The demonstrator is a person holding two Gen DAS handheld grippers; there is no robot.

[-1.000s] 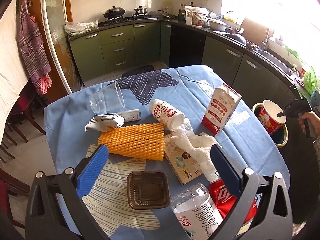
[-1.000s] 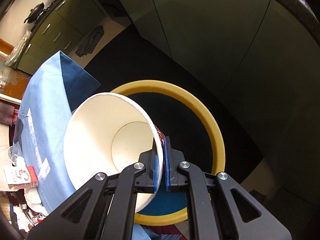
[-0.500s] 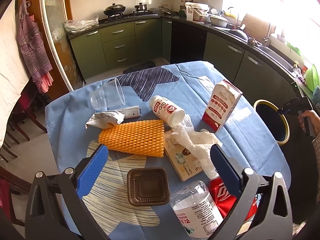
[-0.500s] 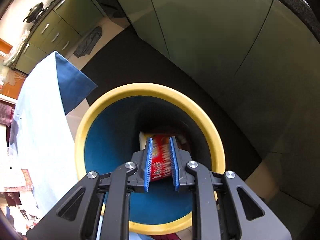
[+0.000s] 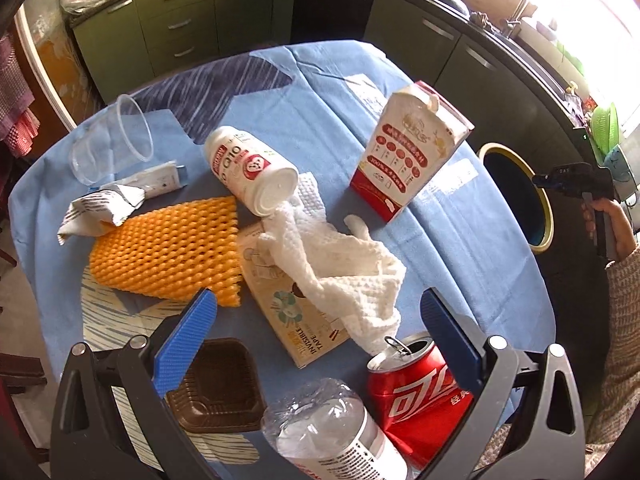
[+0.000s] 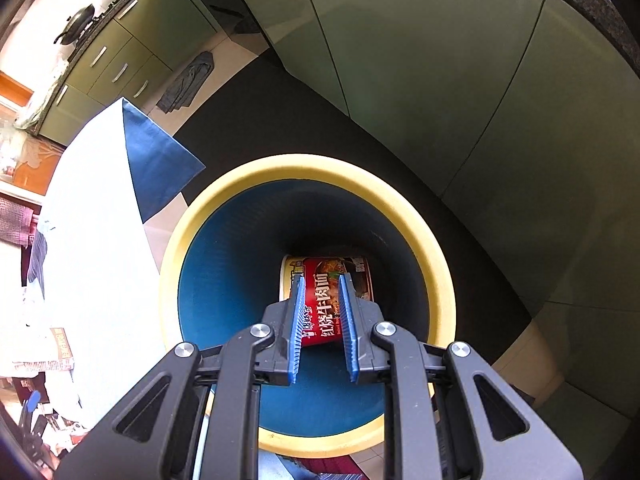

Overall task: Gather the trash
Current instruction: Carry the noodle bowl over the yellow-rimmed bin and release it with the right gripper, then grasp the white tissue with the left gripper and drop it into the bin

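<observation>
My right gripper (image 6: 321, 280) hangs over the yellow-rimmed blue bin (image 6: 400, 204), jaws slightly apart and empty. A red noodle cup (image 6: 360, 272) lies on its side at the bin's bottom. My left gripper (image 5: 316, 300) is wide open, pointing down over the blue-clothed table (image 5: 460, 240). Under it lie a white paper towel (image 5: 340, 272), a tape box (image 5: 296, 320), a red can (image 5: 416, 396), a water bottle (image 5: 328, 432) and a brown tray (image 5: 218, 392). Farther off are an orange foam net (image 5: 168, 256), a white bottle (image 5: 248, 168) and a carton (image 5: 404, 156).
A clear cup (image 5: 112, 140), a crumpled wrapper (image 5: 100, 208) and a tube (image 5: 160, 180) lie at the table's far left. The bin (image 5: 546, 208) stands off the table's right edge, with a hand (image 5: 612, 224) beside it. Green cabinets (image 6: 440, 80) run behind.
The right gripper let go of the noodle cup, which dropped into the bin and settled on its side. The left gripper tilted down and moved closer over the trash on the table.
</observation>
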